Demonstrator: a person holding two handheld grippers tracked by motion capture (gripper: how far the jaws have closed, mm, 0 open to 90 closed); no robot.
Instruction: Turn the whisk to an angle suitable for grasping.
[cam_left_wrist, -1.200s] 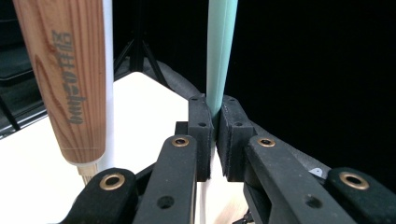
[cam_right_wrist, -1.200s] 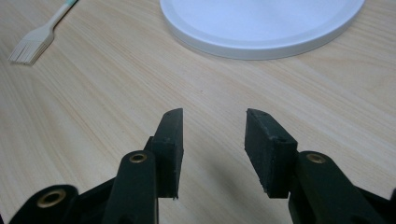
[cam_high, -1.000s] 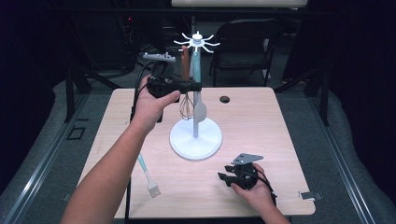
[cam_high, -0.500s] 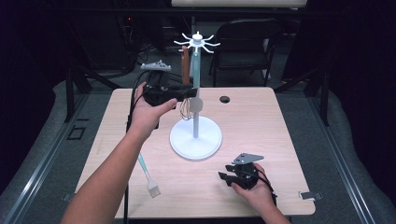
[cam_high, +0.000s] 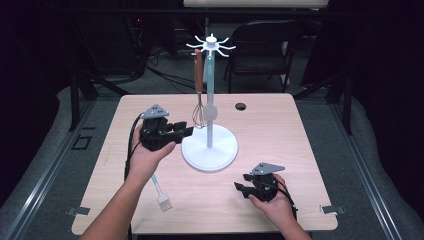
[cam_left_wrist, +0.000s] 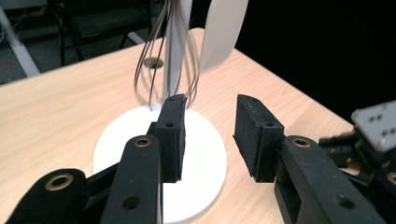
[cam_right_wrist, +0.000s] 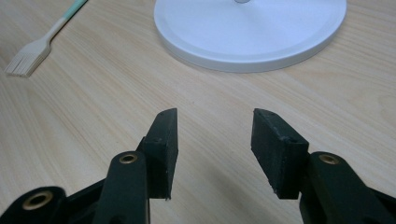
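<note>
whisk (cam_high: 199, 112) hangs by its brown handle from the white stand (cam_high: 209, 148) | left gripper (cam_high: 186, 131), earlier up at the handle, now lower beside the base, jaws just opened, empty | right gripper (cam_high: 242, 188) unmoved near table's front edge, jaws just widened, empty | brush (cam_high: 161, 194) same spot

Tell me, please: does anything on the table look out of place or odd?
Nothing looks damaged or spilled. The whisk hangs straight from the stand. Only the brush lies loose on the table, apart from the stand, near the left forearm.

whisk (cam_high: 199, 111) hangs on stand (cam_high: 209, 150), brush (cam_high: 161, 194) lying left of it.
</note>
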